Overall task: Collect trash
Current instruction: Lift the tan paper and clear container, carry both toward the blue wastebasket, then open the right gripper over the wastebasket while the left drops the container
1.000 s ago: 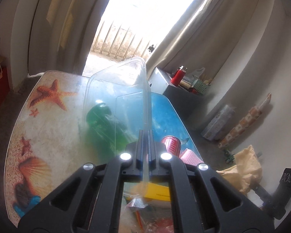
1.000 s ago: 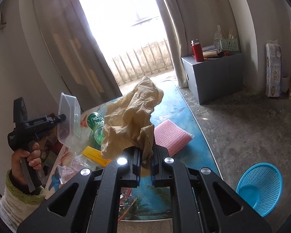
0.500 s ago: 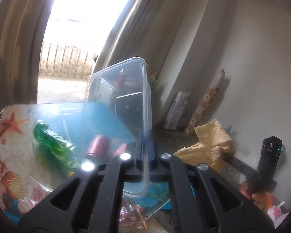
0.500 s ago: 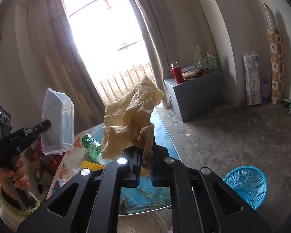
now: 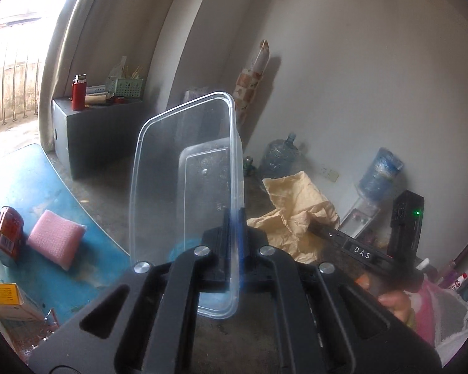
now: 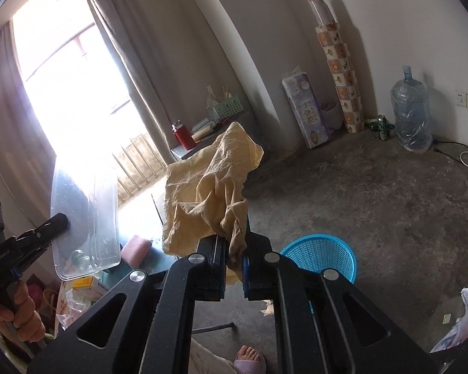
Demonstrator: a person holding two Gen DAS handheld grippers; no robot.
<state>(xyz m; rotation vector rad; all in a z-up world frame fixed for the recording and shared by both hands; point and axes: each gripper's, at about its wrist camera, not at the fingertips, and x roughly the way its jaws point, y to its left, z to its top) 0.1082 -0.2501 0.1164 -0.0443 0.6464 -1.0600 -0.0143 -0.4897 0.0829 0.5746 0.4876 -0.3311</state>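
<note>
My left gripper is shut on the rim of a clear plastic container and holds it upright in the air, off the table's right side. The container also shows in the right wrist view. My right gripper is shut on a crumpled yellow paper bag, held above the floor. The bag also shows in the left wrist view. A blue mesh basket stands on the floor just right of and below my right gripper.
On the blue table lie a red can, a pink sponge and a yellow box. A grey cabinet, water jugs and a wrapped roll stand along the wall. A bare foot is below.
Both grippers have swung right, away from the table and toward the floor, carrying the container and the paper bag. The blue basket is now close under my right gripper.
</note>
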